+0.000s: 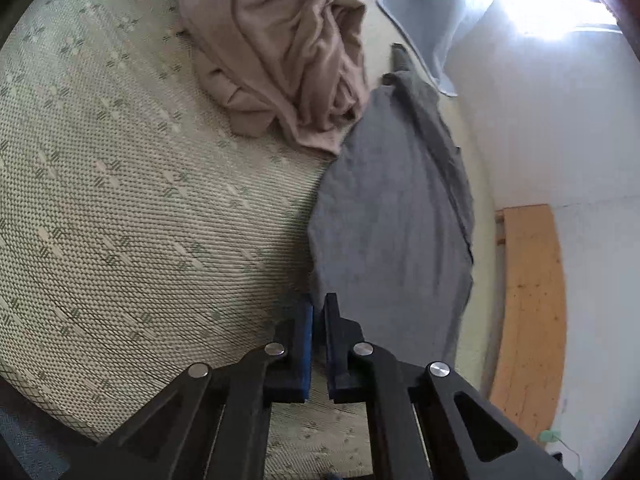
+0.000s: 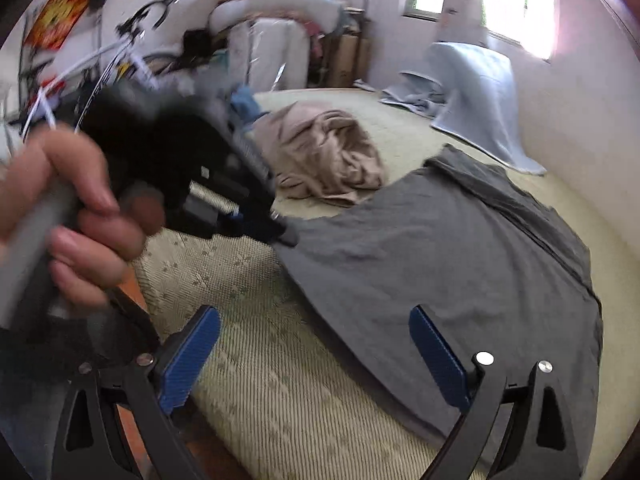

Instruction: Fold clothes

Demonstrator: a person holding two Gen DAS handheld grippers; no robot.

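A grey garment (image 1: 384, 208) (image 2: 440, 248) lies spread on a woven mat (image 1: 120, 180) (image 2: 260, 380). My left gripper (image 1: 318, 308) is shut, its blue pads pinching the garment's near corner. The right wrist view shows that same left gripper (image 2: 286, 234) at the garment's left corner, held by a person's hand (image 2: 80, 208). My right gripper (image 2: 314, 312) stands wide open just above the garment's near edge, where cloth meets mat, with nothing pressed between its pads (image 2: 436, 356). A crumpled beige garment (image 1: 288, 60) (image 2: 324, 152) lies beyond the grey one.
A light blue cloth (image 1: 432, 12) (image 2: 476, 96) drapes against the white wall at the mat's far side. A wooden board (image 1: 528, 300) lies beside the mat. A bicycle (image 2: 120, 52) and piled bags and boxes (image 2: 276, 20) stand at the back.
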